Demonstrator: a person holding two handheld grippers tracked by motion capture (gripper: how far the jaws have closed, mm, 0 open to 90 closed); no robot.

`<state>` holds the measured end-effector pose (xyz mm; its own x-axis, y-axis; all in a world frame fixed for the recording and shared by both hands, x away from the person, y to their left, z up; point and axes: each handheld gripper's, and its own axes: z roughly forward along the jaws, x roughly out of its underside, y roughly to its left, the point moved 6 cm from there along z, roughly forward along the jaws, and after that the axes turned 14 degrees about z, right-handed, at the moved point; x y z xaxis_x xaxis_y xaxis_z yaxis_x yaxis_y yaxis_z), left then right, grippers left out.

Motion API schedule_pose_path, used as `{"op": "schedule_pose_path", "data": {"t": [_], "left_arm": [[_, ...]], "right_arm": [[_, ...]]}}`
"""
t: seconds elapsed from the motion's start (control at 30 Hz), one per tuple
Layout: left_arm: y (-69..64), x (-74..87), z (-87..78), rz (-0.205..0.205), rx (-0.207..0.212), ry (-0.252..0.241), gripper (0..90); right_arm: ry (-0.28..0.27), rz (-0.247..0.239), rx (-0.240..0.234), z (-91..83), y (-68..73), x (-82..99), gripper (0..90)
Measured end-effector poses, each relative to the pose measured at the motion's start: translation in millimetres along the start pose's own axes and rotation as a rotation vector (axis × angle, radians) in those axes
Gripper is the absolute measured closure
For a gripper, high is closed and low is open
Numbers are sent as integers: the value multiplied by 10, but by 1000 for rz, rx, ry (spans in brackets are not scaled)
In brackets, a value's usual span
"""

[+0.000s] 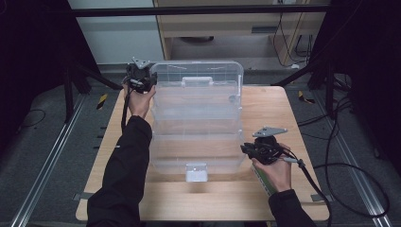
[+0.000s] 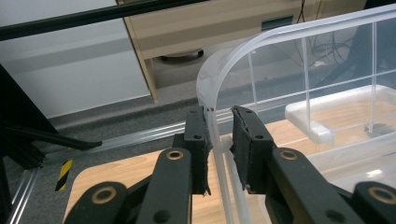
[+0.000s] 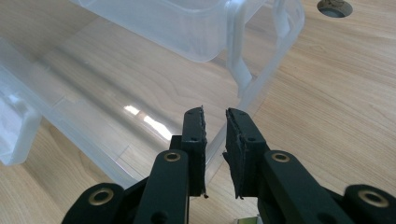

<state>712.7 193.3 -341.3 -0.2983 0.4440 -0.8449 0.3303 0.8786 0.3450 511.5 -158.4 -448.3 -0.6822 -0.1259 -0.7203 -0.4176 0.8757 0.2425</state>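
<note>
Clear plastic, thin and slick, makes up the storage box (image 1: pixel 196 123) on the wooden bench (image 1: pixel 269 109); nearest, the right gripper (image 3: pixel 215 122) has its jaws narrowly spread astride the front rim; farther off, the left gripper (image 2: pixel 219 123) straddles the raised lid's edge (image 2: pixel 208 88) likewise; light, flexible, best gripped by rims.

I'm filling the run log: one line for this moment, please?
left gripper: jaws astride box lid rim | right gripper: jaws astride box base rim | clear storage box: open
</note>
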Motion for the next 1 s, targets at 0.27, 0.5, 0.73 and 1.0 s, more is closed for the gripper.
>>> {"op": "schedule_pose_path", "data": {"t": [0.27,0.5,0.73,1.0], "left_arm": [[11,19,40,7,-3,2,745],[14,38,74,27,-11,18,726],[55,121,-29,40,-3,18,794],[108,343,-420,22,37,3,779]], "right_arm": [[0,3,0,-1,2,1,778],[1,2,-3,-1,5,1,778],[6,-2,-6,-4,3,3,796],[-12,-10,-12,3,4,-10,794]]}}
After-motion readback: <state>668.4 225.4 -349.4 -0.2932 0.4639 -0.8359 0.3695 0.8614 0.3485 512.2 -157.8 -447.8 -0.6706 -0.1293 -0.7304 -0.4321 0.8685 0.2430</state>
